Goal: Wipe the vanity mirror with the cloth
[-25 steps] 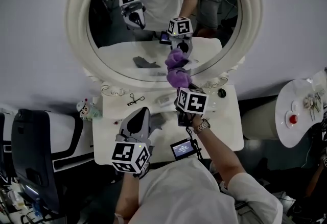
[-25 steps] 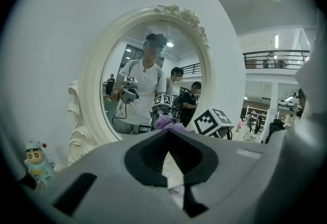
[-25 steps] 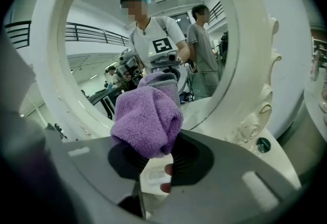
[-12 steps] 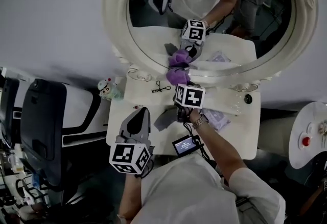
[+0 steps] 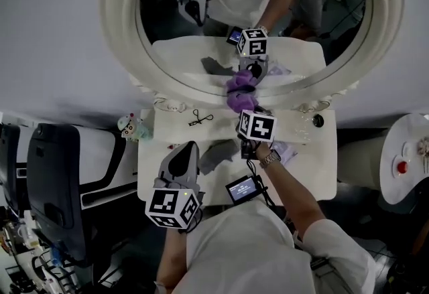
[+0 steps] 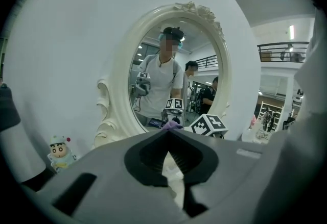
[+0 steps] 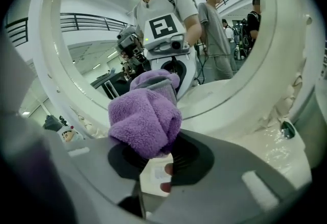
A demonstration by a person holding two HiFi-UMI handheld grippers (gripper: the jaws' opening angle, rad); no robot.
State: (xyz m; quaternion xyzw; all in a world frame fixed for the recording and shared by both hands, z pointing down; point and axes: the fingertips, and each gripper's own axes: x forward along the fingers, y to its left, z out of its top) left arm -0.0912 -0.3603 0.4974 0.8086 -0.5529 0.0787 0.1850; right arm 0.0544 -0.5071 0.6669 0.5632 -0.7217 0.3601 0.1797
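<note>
The purple cloth (image 7: 145, 121) is clamped in the right gripper (image 7: 156, 149), bunched into a thick wad that bulges out beyond the jaws. The wad is pressed against the glass of the vanity mirror (image 5: 161, 18), low down and just above the bottom of the white ornate frame (image 5: 117, 38). In the head view the cloth is seen directly far of the right gripper's marker cube (image 5: 256, 126), and its reflection meets it in the glass. A fingertip and a small white tag are glimpsed beneath the wad in the right gripper view.

The left gripper (image 6: 168, 133) is held well back from the mirror, nearer and to the left, above the near part of the white table (image 5: 305, 172). Its jaws are brought together at the tips, and nothing is held between them. It is pointed toward the mirror, whose oval is framed beyond its tips in the left gripper view.

A small cartoon figurine (image 5: 127, 126) is stood at the far left, just off the table's corner and below the frame. A small lit screen (image 5: 242, 189) is seen by the right wrist. The cloth is kept well apart from the left gripper.
</note>
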